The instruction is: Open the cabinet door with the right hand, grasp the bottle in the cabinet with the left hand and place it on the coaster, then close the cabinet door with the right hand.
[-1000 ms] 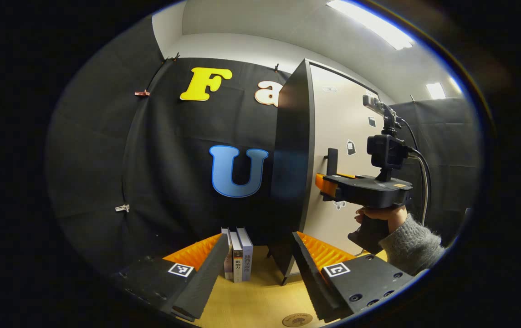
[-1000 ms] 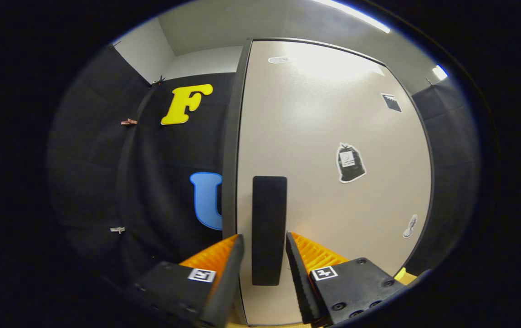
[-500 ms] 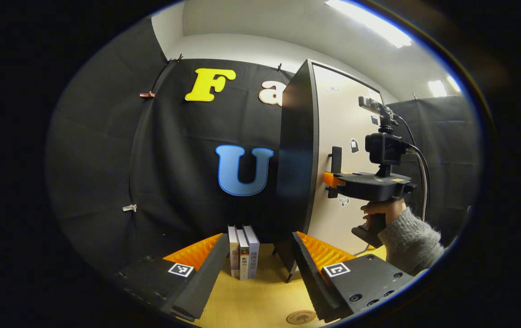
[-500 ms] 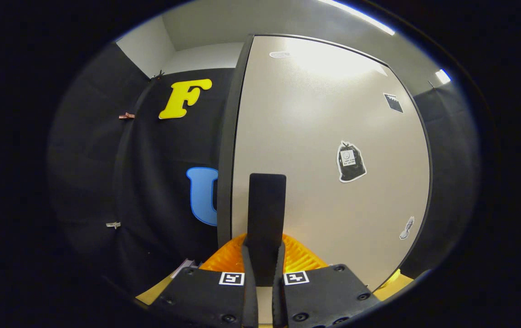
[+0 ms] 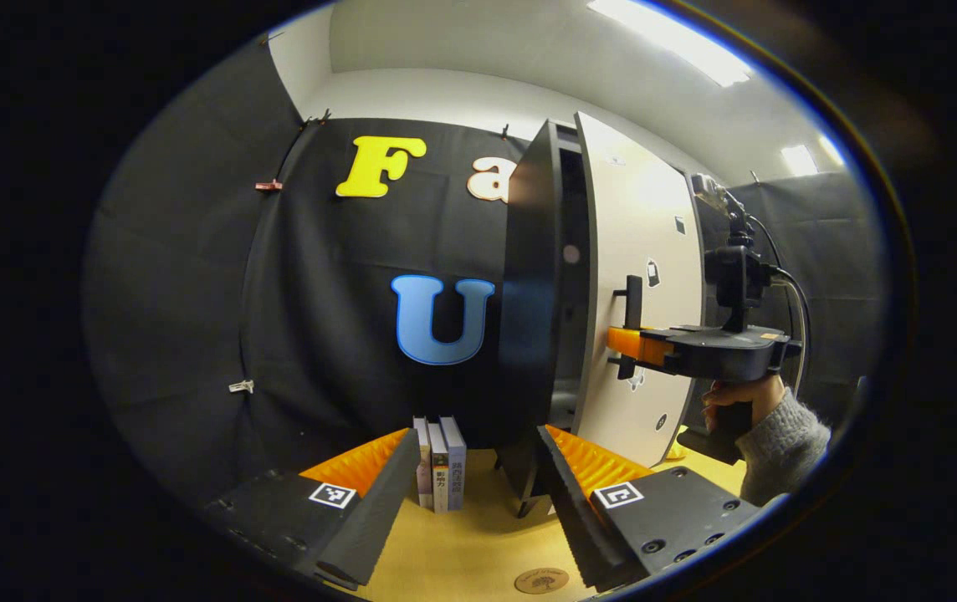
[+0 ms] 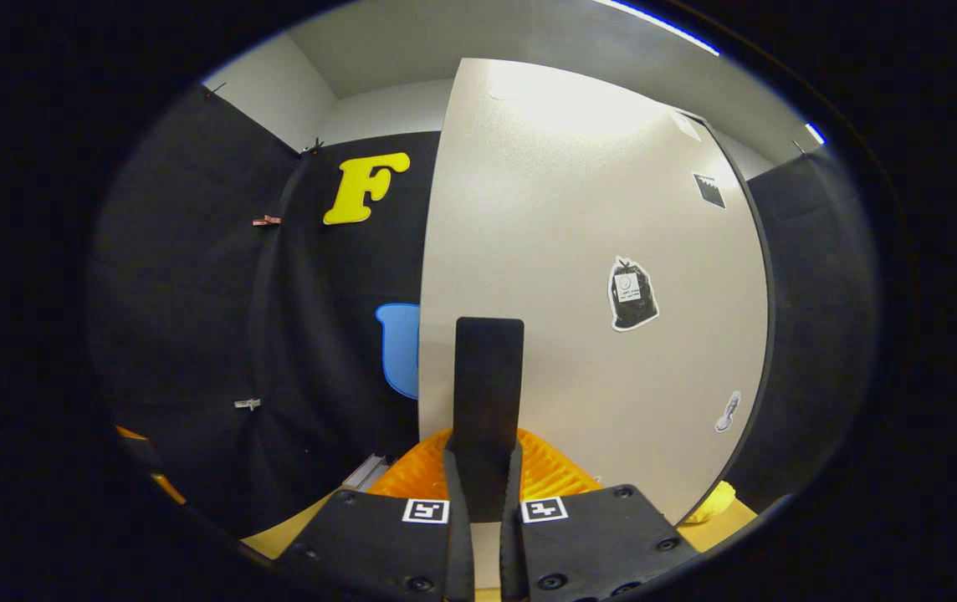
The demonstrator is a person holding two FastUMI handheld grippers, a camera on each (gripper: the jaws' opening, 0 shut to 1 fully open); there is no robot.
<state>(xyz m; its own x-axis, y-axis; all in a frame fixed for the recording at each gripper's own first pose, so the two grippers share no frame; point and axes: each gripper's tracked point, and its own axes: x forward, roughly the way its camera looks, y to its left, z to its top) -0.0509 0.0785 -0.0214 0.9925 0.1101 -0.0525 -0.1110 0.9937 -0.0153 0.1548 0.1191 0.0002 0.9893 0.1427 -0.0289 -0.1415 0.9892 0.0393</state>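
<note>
A tall dark cabinet (image 5: pixel 533 284) stands on the wooden table with its beige door (image 5: pixel 637 251) swung a little way out, leaving a narrow gap. In the right gripper view my right gripper (image 6: pixel 483 493) is shut on the door's black vertical handle (image 6: pixel 488 376); the door (image 6: pixel 579 251) fills the space ahead. The left gripper view shows that gripper (image 5: pixel 627 344) on the handle (image 5: pixel 633 297), held by a hand in a grey sleeve. My left gripper (image 5: pixel 474 477) is open low over the table, in front of the cabinet's side. A round coaster (image 5: pixel 542 580) lies on the table near its fingers. The cabinet's inside is dark.
Three books (image 5: pixel 438 464) stand upright on the table (image 5: pixel 470 552) left of the cabinet's foot. A yellow object (image 6: pixel 711 503) lies on the table at the door's lower right corner.
The right gripper closed on the door handle, then pulled; the door has swung out from the cabinet, opening a narrow gap. The left gripper has stayed nearly still.
</note>
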